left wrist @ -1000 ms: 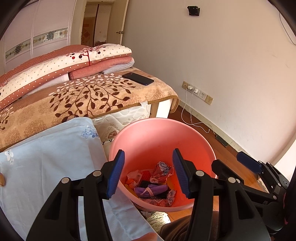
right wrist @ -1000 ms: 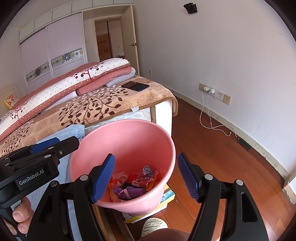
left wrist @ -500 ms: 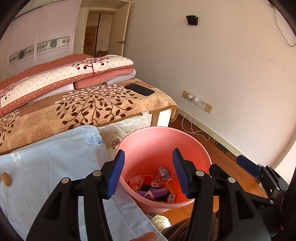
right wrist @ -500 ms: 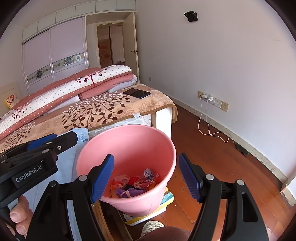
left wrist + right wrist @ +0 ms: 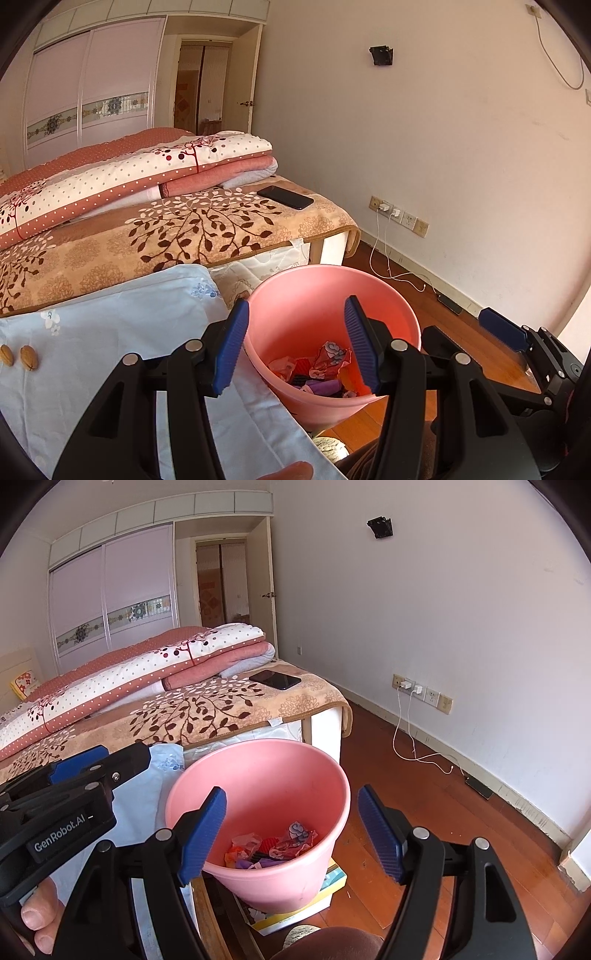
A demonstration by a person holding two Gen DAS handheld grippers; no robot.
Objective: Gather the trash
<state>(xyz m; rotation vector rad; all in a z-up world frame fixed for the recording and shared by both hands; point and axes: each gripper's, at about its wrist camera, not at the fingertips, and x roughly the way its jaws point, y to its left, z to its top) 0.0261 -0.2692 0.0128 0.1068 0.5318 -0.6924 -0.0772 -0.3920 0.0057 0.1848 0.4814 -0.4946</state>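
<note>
Trash, a heap of crumpled red, white and purple wrappers, lies at the bottom of a round pink plastic bucket, which stands on a flat yellow-and-white box on the red-brown wooden floor, just beside a table under a pale blue flowered cloth. The left gripper, black with blue ribbed pads, hangs above the bucket's near rim with its jaws apart and nothing between them. The right gripper hovers over the same bucket, jaws spread wide and empty; through the gap the wrappers show. In the right wrist view the left gripper's body crosses the lower left, with the fingers of a hand below it. Two brown almond-shaped nuts rest side by side on the blue cloth at the left edge, well apart from the bucket. Behind the table stands a bed with a beige leaf-patterned blanket, folded pink and white dotted quilts and a black phone lying flat near its corner. White charger cables hang from wall sockets down to the floor.
</note>
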